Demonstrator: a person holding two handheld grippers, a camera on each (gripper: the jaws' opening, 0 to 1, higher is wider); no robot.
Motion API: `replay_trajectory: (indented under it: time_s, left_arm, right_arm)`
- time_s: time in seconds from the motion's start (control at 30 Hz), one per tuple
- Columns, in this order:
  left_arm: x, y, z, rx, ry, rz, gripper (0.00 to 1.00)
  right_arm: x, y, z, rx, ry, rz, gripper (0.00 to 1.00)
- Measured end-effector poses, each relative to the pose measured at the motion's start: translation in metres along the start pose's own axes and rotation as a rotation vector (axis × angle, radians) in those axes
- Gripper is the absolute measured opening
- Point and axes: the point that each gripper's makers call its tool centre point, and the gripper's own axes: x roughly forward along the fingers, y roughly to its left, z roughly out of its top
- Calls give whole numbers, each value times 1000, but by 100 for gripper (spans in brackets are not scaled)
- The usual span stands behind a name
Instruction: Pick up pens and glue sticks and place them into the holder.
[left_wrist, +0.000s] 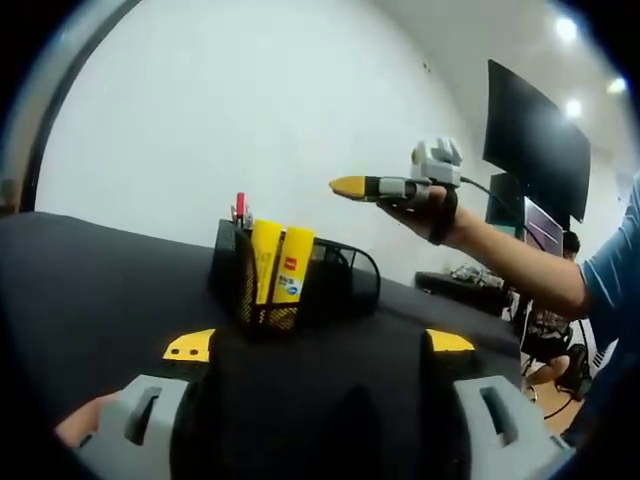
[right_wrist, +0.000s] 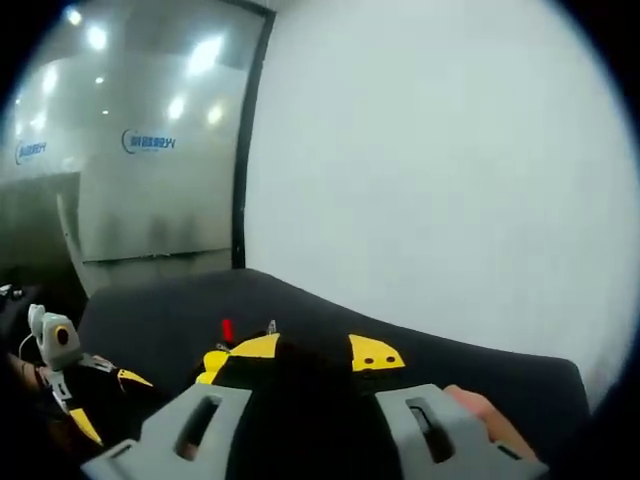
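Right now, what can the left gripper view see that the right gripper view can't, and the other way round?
The left gripper view has two yellow glue sticks standing in the black mesh holder, the right gripper raised above it, and dark monitors. The right gripper view has a glass partition with blue lettering and the left gripper low at its left edge. Both share the black table, the white wall and a red pen tip.

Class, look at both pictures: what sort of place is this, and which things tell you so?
Probably an office or lab workspace: a dark monitor on the wall, a glass partition with a logo, and a black-covered table with a mesh holder.
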Motion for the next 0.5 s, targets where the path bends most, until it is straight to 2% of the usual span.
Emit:
replay_trajectory:
  time_s: [0.2,0.5]
  left_arm:
    - [1,-6,-1,8,1,-25,96]
    - [1,-7,0,9,1,-28,96]
  right_arm:
    - [-21,-11,9,1,-16,-31,25]
    - [-57,-25,24,-18,-59,-80,36]
